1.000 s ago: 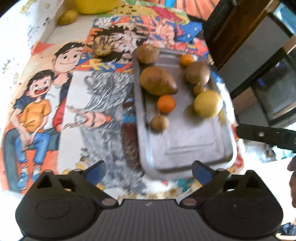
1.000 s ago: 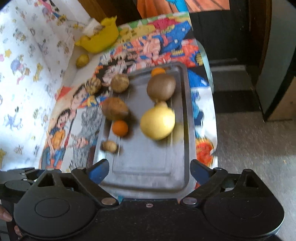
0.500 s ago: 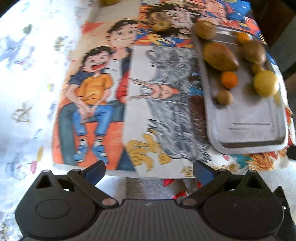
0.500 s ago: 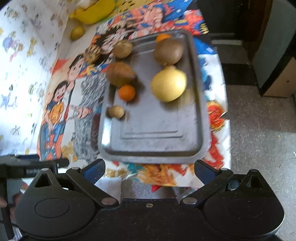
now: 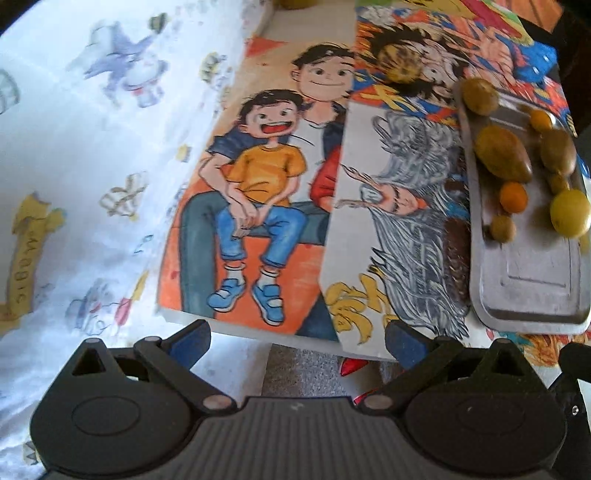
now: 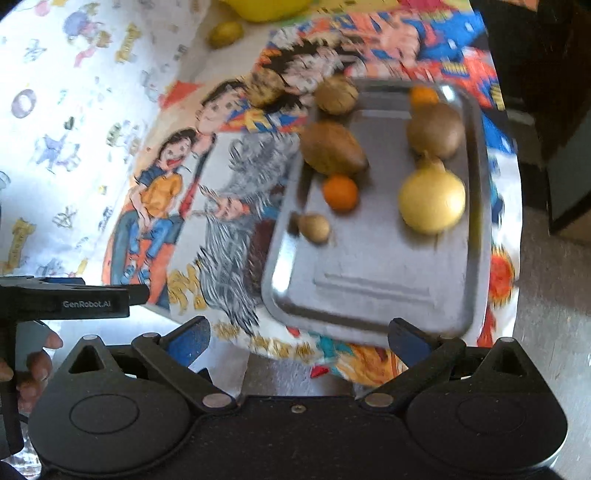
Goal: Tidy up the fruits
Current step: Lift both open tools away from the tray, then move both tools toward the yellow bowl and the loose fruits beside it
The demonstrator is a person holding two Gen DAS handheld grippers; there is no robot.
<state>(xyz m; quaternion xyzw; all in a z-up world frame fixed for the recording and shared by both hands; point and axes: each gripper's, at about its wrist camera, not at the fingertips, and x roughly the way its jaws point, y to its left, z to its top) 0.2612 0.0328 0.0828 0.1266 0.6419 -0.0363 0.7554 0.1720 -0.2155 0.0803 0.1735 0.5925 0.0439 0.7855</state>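
A grey metal tray (image 6: 369, 295) lies on the cartoon-print cloth and holds several fruits. Among them are a big yellow one (image 6: 432, 199), an orange (image 6: 340, 192), a brown oblong one (image 6: 332, 147) and a small brown one (image 6: 314, 227). My right gripper (image 6: 299, 334) hangs open and empty over the tray's near edge. In the left wrist view the tray (image 5: 528, 295) sits at the far right. My left gripper (image 5: 297, 338) stands open and empty over the cloth's near edge, well left of it. A speckled fruit (image 6: 264, 88) lies on the cloth beside the tray's far left corner.
A yellow-green fruit (image 6: 225, 33) and a yellow bowl (image 6: 269, 7) sit at the back of the table. The cloth (image 5: 258, 184) hangs over the near table edge, with floor (image 6: 554, 295) to the right. A hand (image 6: 37, 365) holds the left gripper's handle at lower left.
Both grippers have drawn back from the tray toward the table's near edge. The left one has swung leftward over the cartoon picture. The fruits have stayed in place.
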